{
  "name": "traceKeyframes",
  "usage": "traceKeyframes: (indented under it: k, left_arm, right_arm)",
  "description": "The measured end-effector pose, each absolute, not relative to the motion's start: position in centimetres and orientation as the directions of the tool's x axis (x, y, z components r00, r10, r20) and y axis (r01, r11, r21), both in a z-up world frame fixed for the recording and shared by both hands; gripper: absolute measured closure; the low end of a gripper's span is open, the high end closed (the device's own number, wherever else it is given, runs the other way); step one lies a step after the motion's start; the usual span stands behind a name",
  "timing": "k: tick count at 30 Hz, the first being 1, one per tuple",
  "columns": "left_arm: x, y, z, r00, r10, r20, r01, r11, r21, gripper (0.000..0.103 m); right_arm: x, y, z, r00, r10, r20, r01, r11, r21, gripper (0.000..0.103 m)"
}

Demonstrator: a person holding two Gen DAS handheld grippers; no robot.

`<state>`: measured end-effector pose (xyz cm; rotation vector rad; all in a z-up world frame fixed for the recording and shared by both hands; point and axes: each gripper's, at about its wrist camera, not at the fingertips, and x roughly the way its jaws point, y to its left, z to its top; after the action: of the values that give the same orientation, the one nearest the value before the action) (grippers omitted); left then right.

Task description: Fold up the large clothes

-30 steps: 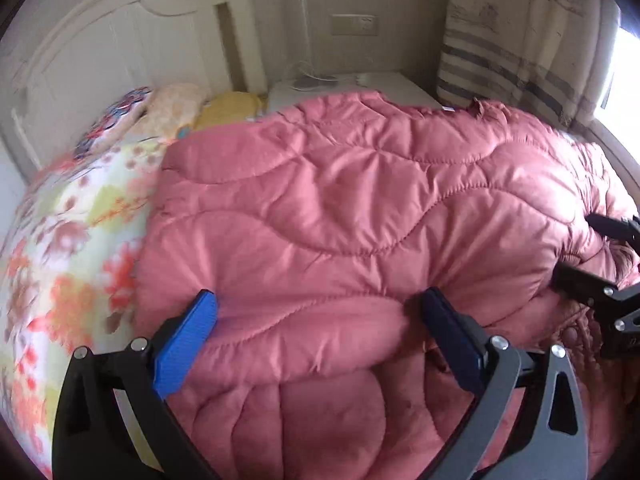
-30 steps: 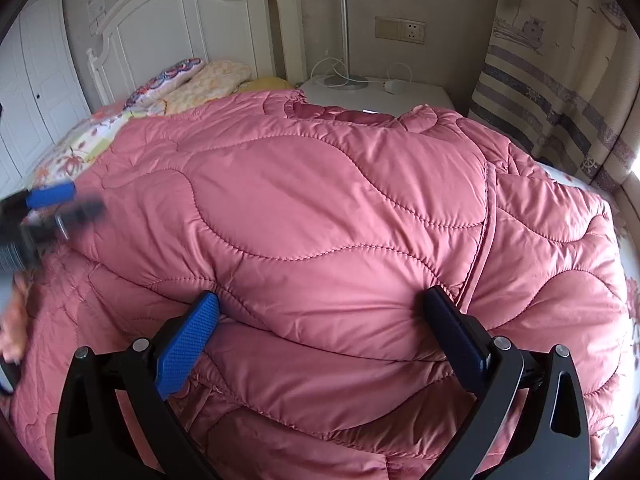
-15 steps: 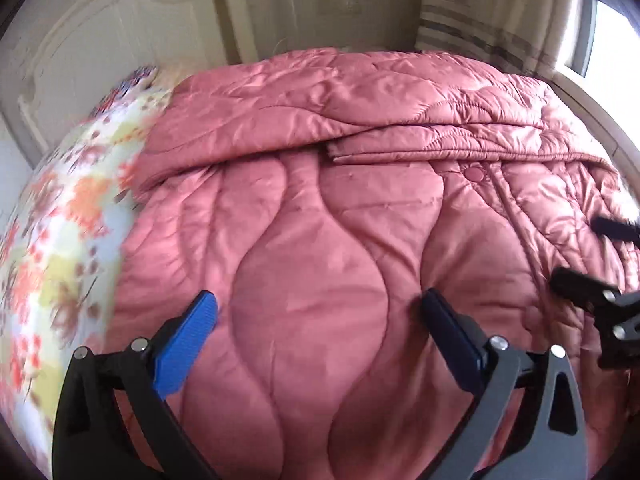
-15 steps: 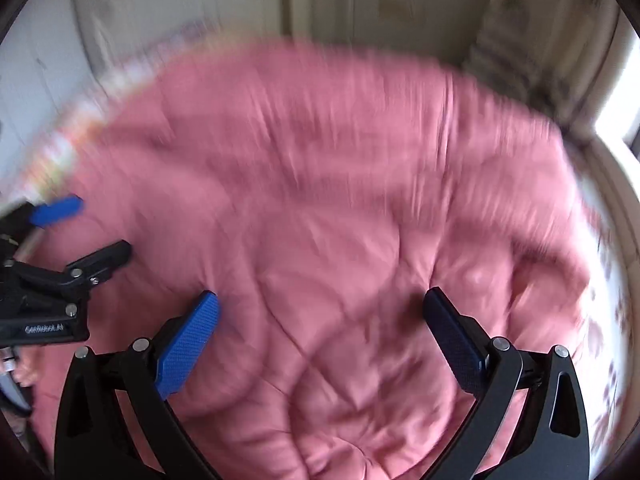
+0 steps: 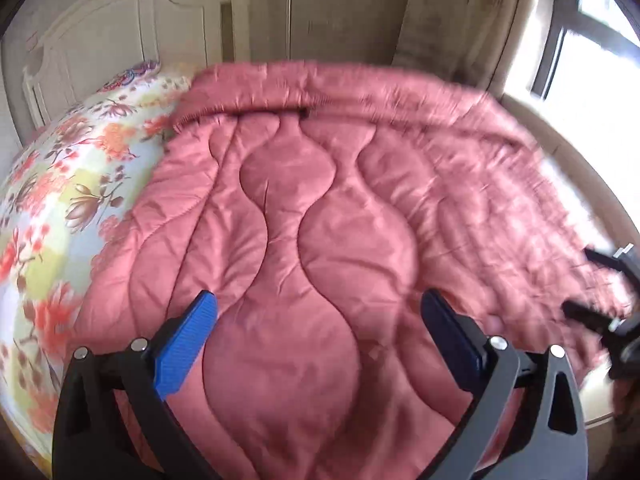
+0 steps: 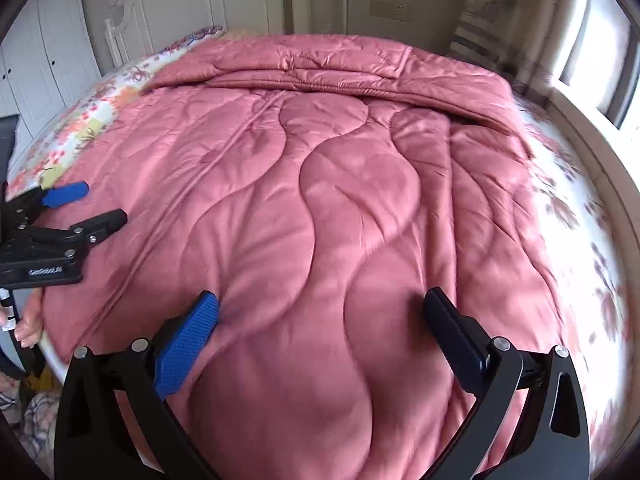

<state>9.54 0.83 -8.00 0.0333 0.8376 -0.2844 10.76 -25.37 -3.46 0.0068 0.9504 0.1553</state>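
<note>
Pink quilted coat [image 6: 320, 208]: formerly bunched high, now laid flat on the floral bedsheet [image 5: 60, 184], far edge folded over at upper frame. Left gripper [image 5: 316, 320] and right gripper [image 6: 320, 316]: fingers spread wide, nothing held. White headboard [image 5: 120, 28] at upper left. Wall socket [image 6: 390, 8] is shown in the right view only; window [image 5: 592, 32] is clearer in the left.

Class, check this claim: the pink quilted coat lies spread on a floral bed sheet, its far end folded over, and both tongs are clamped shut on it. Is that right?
One detail is wrong: neither tongs grips anything. The left tongs and the right tongs both stand open above the pink quilted coat, as each wrist view shows. The coat does lie on the floral bed sheet, far end folded over.
</note>
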Motion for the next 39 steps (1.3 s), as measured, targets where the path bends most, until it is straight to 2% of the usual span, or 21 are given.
traceKeyframes:
  k: [3,4,5,6,8,11,14,16,18,21,26,29,33,36,37,38,39]
  left_arm:
    - [9.1,-0.9,-10.0,0.594,-0.176,-0.785,0.301,0.954,0.014,0.002]
    - [8.8,-1.0,-10.4,0.625,-0.166,-0.763,0.308,0.950,0.047,0.002]
    - [8.4,-0.9,-10.3,0.637,-0.162,-0.753,0.307,0.950,0.055,0.002]
    - [8.4,-0.7,-10.0,0.622,-0.168,-0.764,0.314,0.948,0.047,0.002]
    - [8.3,0.4,-9.1,0.639,-0.175,-0.749,0.304,0.952,0.037,0.002]
    - [8.7,4.4,-7.9,0.691,-0.107,-0.715,0.172,0.985,0.019,0.002]
    - [10.5,8.2,-9.9,0.603,-0.080,-0.794,0.066,0.997,-0.050,0.002]
    - [10.2,8.5,-10.3,0.619,-0.072,-0.782,0.091,0.996,-0.020,0.002]
    - [9.4,8.5,-9.9,0.628,-0.072,-0.775,0.117,0.993,0.002,0.002]
    - [8.1,10.5,-8.5,0.683,-0.079,-0.727,0.087,0.996,-0.026,0.002]
    - [9.5,15.7,-8.5,0.665,-0.106,-0.739,-0.044,0.983,-0.180,0.002]
    - [9.8,16.0,-9.5,0.648,-0.147,-0.747,-0.027,0.976,-0.216,0.002]
    - [9.7,13.0,-10.6,0.635,-0.143,-0.759,0.062,0.989,-0.135,0.003]
    - [9.3,11.4,-10.4,0.629,-0.180,-0.756,0.115,0.984,-0.139,0.012]
    - [9.2,10.9,-10.4,0.625,-0.194,-0.756,0.132,0.981,-0.143,0.018]
    - [8.9,10.8,-10.3,0.624,-0.201,-0.755,0.142,0.979,-0.144,0.027]
    - [8.4,10.8,-10.3,0.623,-0.210,-0.753,0.152,0.977,-0.147,0.031]
  right_arm:
    - [8.7,-24.3,-3.9,0.585,0.200,-0.786,-0.186,0.976,0.110,0.005]
    - [8.4,-23.7,-5.4,0.550,0.177,-0.816,-0.193,0.978,0.082,0.004]
    - [8.2,-23.4,-6.3,0.569,0.152,-0.808,-0.199,0.979,0.044,0.004]
    - [7.8,-23.1,-6.5,0.603,0.148,-0.784,-0.199,0.980,0.032,0.004]
    - [8.0,-23.3,-6.3,0.584,0.145,-0.799,-0.187,0.982,0.041,0.004]
    - [7.9,-24.1,-4.6,0.599,0.091,-0.796,-0.171,0.985,-0.016,0.005]
    - [8.0,-27.3,-4.4,0.622,0.051,-0.781,-0.080,0.997,0.001,0.005]
    - [8.3,-29.4,-6.2,0.566,0.014,-0.824,0.005,1.000,0.021,0.004]
    - [7.8,-30.6,-6.9,0.595,0.069,-0.801,0.011,0.996,0.094,0.004]
    - [7.1,-30.6,-5.9,0.588,0.037,-0.808,-0.017,0.999,0.034,0.005]
    - [4.1,-37.6,-2.8,0.672,0.005,-0.741,0.096,0.991,0.094,0.005]
    - [3.6,-42.1,-4.6,0.628,0.001,-0.779,0.221,0.959,0.179,0.005]
    - [2.8,-42.9,-7.7,0.588,0.063,-0.807,0.241,0.938,0.249,0.004]
    - [2.5,-40.4,-8.0,0.613,0.066,-0.787,0.175,0.961,0.216,0.008]
    - [2.5,-39.7,-7.9,0.618,0.084,-0.782,0.154,0.962,0.225,0.017]
    - [2.4,-38.9,-7.8,0.623,0.109,-0.775,0.128,0.963,0.238,0.021]
    - [2.3,-38.4,-7.7,0.625,0.127,-0.770,0.110,0.962,0.249,0.031]
